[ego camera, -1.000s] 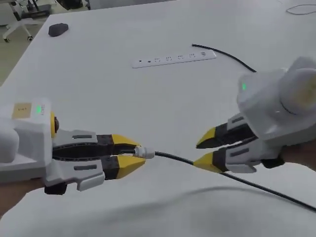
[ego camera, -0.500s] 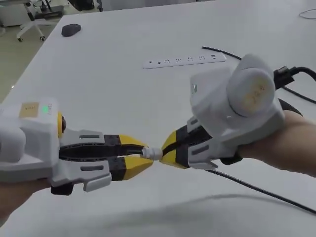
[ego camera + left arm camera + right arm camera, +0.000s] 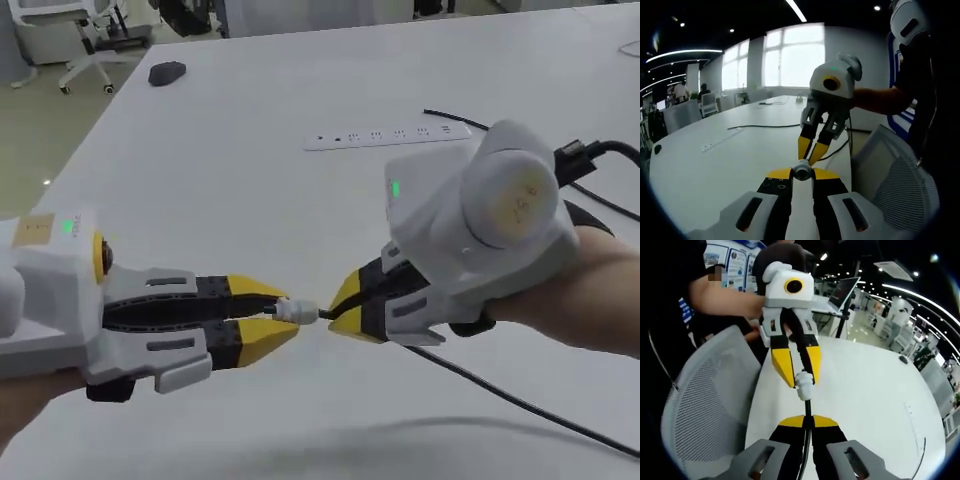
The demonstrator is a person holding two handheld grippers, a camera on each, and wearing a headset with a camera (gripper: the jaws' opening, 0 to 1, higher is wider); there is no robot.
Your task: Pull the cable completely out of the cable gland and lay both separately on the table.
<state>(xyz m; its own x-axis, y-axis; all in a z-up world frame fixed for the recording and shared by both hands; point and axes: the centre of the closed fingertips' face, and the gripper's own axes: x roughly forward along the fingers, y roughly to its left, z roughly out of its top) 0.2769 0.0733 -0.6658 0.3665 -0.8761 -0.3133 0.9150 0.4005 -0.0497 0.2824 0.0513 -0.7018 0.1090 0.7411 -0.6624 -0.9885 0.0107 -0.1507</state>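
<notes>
A white cable gland point(image 3: 297, 311) sits between the yellow tips of my left gripper point(image 3: 284, 312), which is shut on it just above the white table point(image 3: 230, 200). A black cable point(image 3: 500, 396) comes out of the gland and trails to the right across the table. My right gripper point(image 3: 338, 312) faces the left one and is shut on the cable right next to the gland. In the left gripper view the gland point(image 3: 801, 171) is clamped at the tips, with the right gripper point(image 3: 814, 151) just beyond it. In the right gripper view the cable point(image 3: 808, 412) runs between the shut jaws to the gland point(image 3: 804, 379).
A white power strip point(image 3: 390, 135) with its own black lead lies at the back of the table, and a dark mouse point(image 3: 166, 72) sits at the far left. A grey mesh chair point(image 3: 705, 405) stands at the table's near edge. An office chair point(image 3: 75, 45) stands on the floor behind.
My right gripper, open and off to the right a second ago, has moved left to the gland and shut on the cable. The left gripper keeps its hold.
</notes>
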